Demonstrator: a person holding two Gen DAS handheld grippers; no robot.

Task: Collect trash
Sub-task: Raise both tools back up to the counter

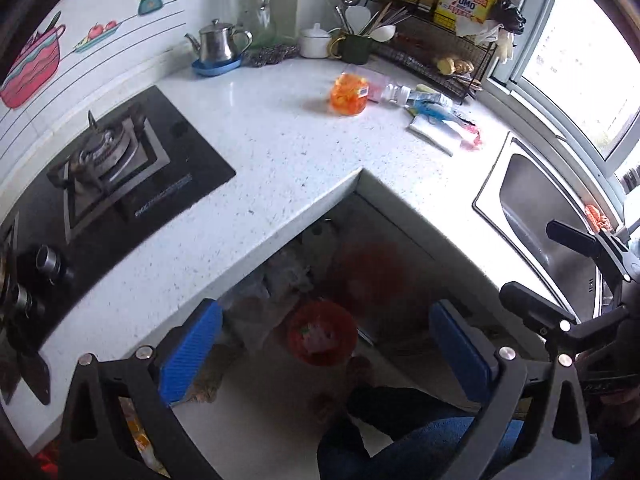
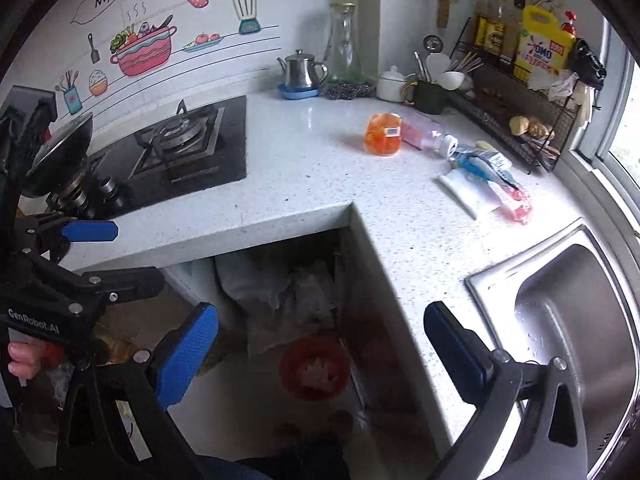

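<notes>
Both grippers, left (image 1: pixel 324 354) and right (image 2: pixel 320 354), hang open and empty. Trash (image 2: pixel 482 184) lies on the table (image 2: pixel 320 184), well ahead. Likely first step: reach forward and grasp a wrapper.

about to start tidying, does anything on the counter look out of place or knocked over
Yes. A clear bottle with pink contents lies tipped on its side beside the orange jar. Toward the sink, a loose heap of wrappers and tubes is strewn on the counter. No spill is visible.
</notes>
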